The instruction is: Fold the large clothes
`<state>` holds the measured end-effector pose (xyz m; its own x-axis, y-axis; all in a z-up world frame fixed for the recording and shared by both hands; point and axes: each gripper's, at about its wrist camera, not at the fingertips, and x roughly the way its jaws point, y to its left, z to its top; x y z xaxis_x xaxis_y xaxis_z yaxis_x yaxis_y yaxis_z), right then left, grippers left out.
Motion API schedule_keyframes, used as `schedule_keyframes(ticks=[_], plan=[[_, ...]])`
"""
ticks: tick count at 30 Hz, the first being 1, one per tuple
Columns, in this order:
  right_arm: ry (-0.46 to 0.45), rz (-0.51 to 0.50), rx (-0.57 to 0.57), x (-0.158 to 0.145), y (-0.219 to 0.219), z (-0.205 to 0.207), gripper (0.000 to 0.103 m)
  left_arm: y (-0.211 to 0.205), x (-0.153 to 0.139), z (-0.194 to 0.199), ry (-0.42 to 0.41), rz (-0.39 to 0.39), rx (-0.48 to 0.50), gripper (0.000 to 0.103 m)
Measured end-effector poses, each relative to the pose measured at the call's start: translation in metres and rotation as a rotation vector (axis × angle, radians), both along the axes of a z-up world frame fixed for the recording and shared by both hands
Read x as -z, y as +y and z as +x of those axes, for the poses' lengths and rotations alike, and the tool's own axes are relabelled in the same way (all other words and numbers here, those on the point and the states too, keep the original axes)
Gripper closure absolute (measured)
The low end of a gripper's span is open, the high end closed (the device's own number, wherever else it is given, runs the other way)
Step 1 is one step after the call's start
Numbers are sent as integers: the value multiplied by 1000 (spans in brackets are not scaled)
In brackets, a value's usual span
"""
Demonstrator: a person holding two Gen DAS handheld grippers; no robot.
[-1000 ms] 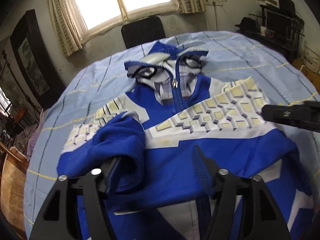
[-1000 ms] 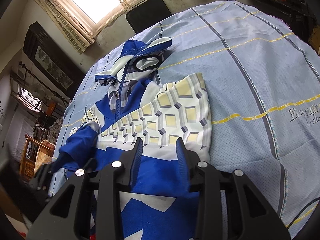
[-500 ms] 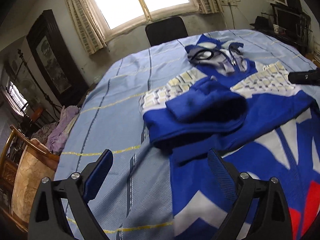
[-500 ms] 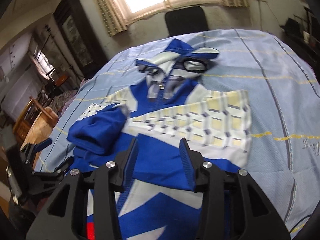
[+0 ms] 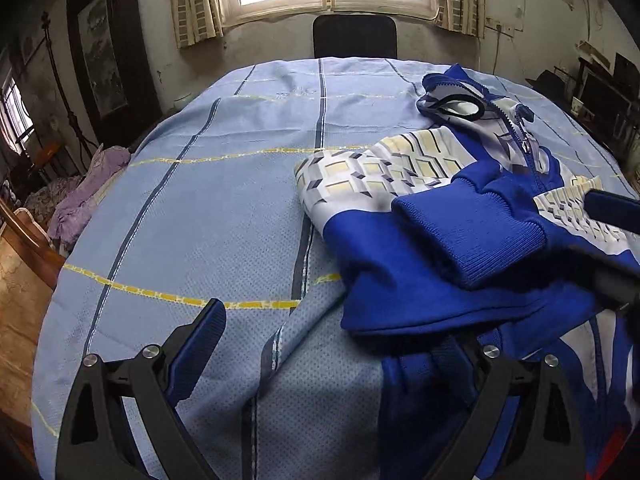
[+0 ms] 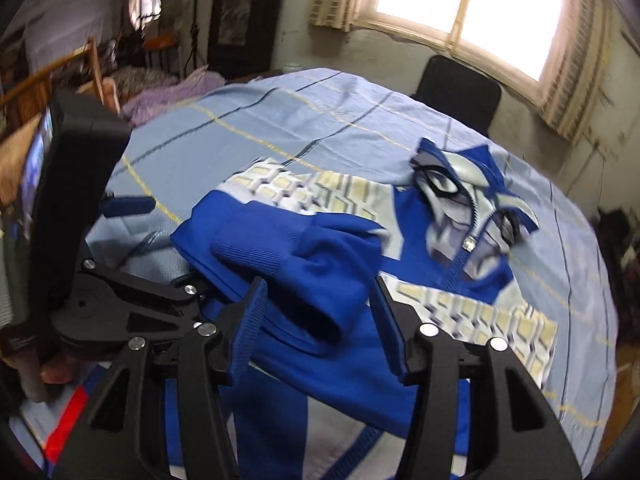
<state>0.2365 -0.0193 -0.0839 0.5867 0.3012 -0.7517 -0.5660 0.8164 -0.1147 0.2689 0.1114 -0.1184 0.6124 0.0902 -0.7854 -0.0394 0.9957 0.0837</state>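
Showing only rightward: hoodie's (image 6: 320, 264) second eye.

A blue zip-up hooded jacket (image 5: 460, 240) with white-and-yellow patterned panels lies flat on the light-blue sheet (image 5: 224, 216), one ribbed-cuff sleeve (image 5: 468, 236) folded across its chest.

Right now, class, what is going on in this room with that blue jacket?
A person is folding a blue zip-up jacket spread on a bedsheet-covered table, working with two hand-held tongs. One sleeve lies folded across the chest. The left tongs are open at the jacket's edge and hold nothing. The right tongs are open above the folded sleeve.
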Motion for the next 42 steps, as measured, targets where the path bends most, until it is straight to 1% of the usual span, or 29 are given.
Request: schedule_keyframes(ticks=[1,2,4,8,11,13,16,17,18,20,21,22,23,26,29,31,32,34,35,36,39,40,41,42], plan=[[-21,-34,-7,4,7,-1,51,-1,0,0,0,5,1,6],[-48,-60,-10,5,12,-1,54,-1,-1,0,1,7,1,7],[-62,-64,-9,5,13,3,54,0,2,1,13,10,-10,6],[-9,-42,-1,7,12,20,54,15,3,7,64,-107,-28,6],[21,-23,-2,11,9,24,56,21,5,8,80,-156,-38,6],[24,-8,7,14,7,25,61,19,4,7,78,-150,-37,6],[28,-2,3,16,8,28,63,15,3,6,63,-112,-34,6],[20,-1,4,14,9,30,63,14,4,5,59,-103,-34,6],[23,2,3,13,10,33,59,15,4,7,60,-107,-34,6],[38,12,7,13,12,40,58,15,4,7,59,-107,-30,6],[42,17,14,13,11,41,61,14,3,7,56,-99,-27,6],[52,34,21,13,9,42,68,13,3,7,51,-87,-23,6],[61,58,31,12,6,42,84,11,2,6,44,-71,-19,6],[59,138,101,1,-19,39,86,6,2,5,29,-36,-12,6],[63,239,207,-11,-65,34,86,4,1,5,23,-21,-12,6],[99,321,292,-10,-101,31,86,4,2,5,21,-14,-11,6],[127,351,328,-5,-116,30,83,4,2,5,19,-8,-10,6],[220,401,386,13,-144,31,54,1,2,4,14,7,-8,6],[257,422,405,20,-151,32,43,0,2,3,10,17,-7,6],[297,466,433,30,-163,32,43,-1,2,3,6,26,-6,5],[369,584,475,45,-182,34,43,-2,2,1,-1,36,-7,5],[380,611,483,48,-185,34,45,-2,2,1,-2,36,-8,5],[382,619,484,48,-186,35,51,-2,2,1,-3,36,-8,5],[378,624,483,48,-186,36,52,-2,2,0,-5,36,-8,5]])
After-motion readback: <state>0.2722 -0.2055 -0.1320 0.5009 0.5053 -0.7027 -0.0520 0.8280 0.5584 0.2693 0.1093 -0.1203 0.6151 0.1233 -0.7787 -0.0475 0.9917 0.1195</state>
